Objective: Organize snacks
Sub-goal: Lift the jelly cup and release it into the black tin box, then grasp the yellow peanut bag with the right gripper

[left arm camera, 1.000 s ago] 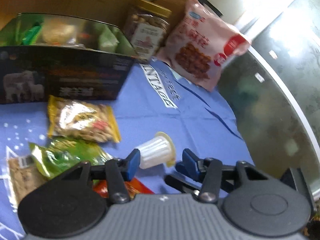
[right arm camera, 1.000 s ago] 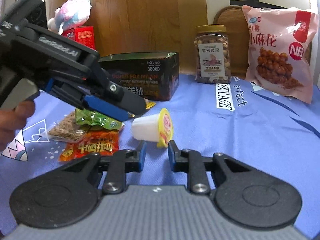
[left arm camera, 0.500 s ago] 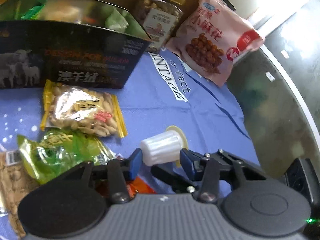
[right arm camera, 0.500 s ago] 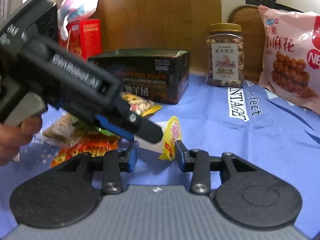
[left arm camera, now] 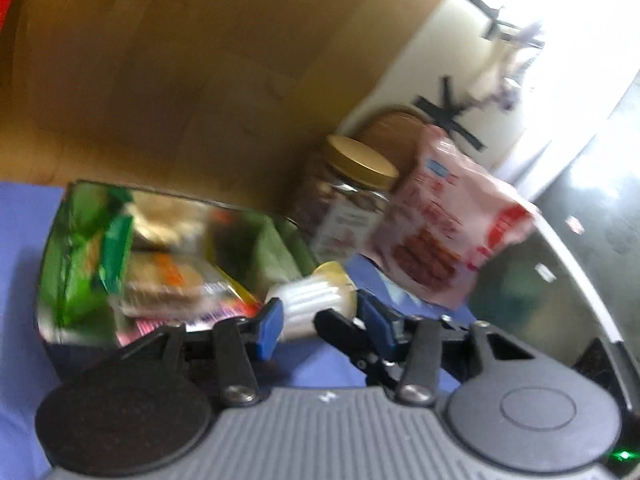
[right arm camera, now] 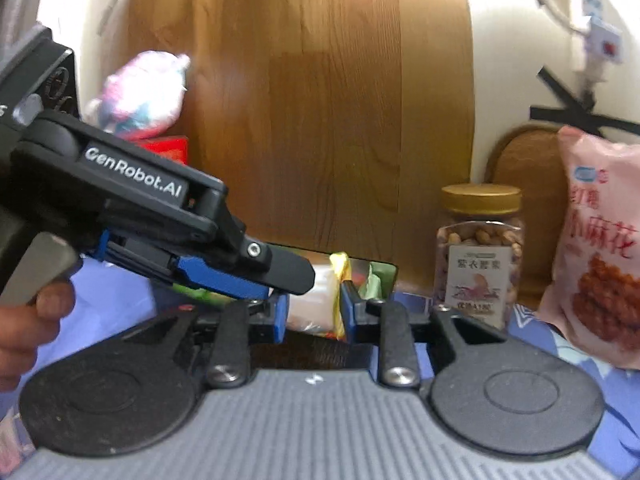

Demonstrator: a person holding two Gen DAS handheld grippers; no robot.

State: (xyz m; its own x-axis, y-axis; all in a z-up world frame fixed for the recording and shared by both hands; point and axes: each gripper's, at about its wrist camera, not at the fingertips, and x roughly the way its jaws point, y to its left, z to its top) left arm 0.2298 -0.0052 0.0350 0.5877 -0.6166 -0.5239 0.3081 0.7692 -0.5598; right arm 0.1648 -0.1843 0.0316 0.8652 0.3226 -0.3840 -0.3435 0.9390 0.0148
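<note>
Both the left gripper (left arm camera: 316,322) and the right gripper (right arm camera: 312,314) are clenching the small jelly cup (left arm camera: 310,306) above the near edge of the snack-filled open tin (left arm camera: 52,320), while beyond it the nut jar (right arm camera: 480,256) and pink bag (right arm camera: 600,260) are standing.

On my right feed a wide wooden panel (right arm camera: 332,100) fills the upper centre, and at its left a pink-and-white plush toy (right arm camera: 144,92) sits directly above a red box (right arm camera: 168,150). On the pale wall (right arm camera: 504,60) in the upper right I can make out crossed strips of black tape (right arm camera: 576,116), with a rounded wooden board (right arm camera: 524,168) leaning just below them. My left feed is blurred, but I can see a blue cloth (left arm camera: 20,240) along the left edge and a dark glossy surface (left arm camera: 580,260) at the right, past a pale curved rim (left arm camera: 592,292).
</note>
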